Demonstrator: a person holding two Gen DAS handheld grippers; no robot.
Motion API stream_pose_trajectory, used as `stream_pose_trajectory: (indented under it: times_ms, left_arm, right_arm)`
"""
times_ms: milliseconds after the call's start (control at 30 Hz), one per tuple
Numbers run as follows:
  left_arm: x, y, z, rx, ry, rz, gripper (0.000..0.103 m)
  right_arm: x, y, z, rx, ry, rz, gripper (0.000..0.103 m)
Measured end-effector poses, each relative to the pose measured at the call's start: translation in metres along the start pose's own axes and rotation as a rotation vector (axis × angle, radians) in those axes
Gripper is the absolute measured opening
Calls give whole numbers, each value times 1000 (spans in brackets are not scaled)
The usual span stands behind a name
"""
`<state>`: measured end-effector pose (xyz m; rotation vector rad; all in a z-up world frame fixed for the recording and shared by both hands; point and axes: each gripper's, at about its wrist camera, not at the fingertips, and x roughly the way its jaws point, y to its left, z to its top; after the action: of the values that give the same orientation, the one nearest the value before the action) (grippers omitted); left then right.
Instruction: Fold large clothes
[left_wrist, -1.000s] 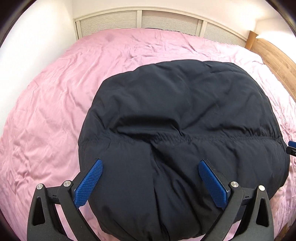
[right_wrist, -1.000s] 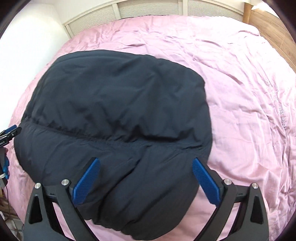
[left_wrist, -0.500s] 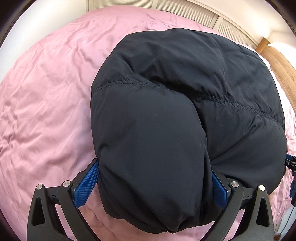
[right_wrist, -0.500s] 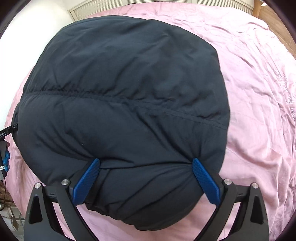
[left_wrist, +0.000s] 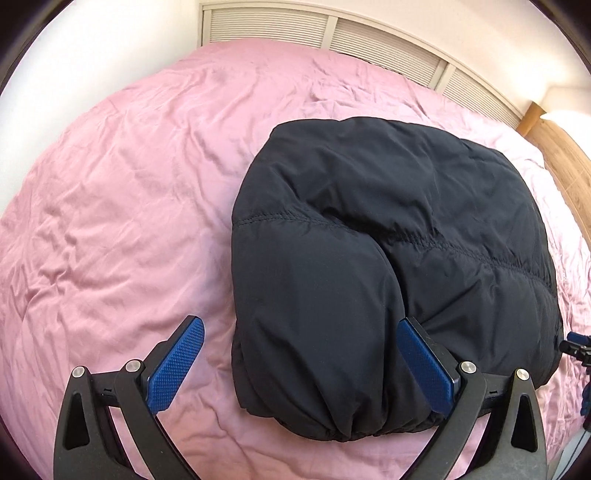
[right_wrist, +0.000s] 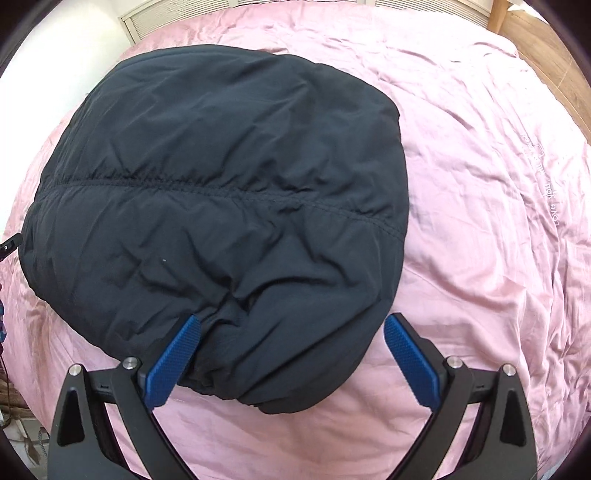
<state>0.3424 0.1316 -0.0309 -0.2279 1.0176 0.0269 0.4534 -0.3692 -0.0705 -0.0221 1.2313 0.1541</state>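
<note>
Item: black padded jacket, folded into a bundle on the pink bed. Left tongs and right tongs both released at its near edge. We advise pressing trapped air out evenly.

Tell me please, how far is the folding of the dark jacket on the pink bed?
Done: the dark jacket lies as a compact folded bundle on the pink bed cover. In hand: nothing is clamped; the left gripper and right gripper are both open at its near edge. Left: probably only pressing the puffy bundle flatter.
</note>
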Motion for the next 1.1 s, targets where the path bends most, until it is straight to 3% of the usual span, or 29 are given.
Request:
stream_pose_trajectory:
  times_ms: [133,267,400,600,967,1100]
  left_arm:
    - [-6,-6,3,2,-1,-47,102]
    - [-8,-42,2,39,4,-110,102]
    - [19,-57,6,76,49,-130,102]
    - [67,-39,6,48,137,-103,102]
    - [91,-34,10,43,177,-130,102]
    - [76,-27,21,38,178,-125,102]
  right_arm:
    - [-6,23,21,-13,-1,26,101]
    - [3,43,37,-34,11,37,101]
    - [20,55,44,-48,21,47,101]
    - [39,59,47,-55,40,59,101]
    - [35,41,35,-25,80,56,101]
    - [30,34,39,-23,105,23,101]
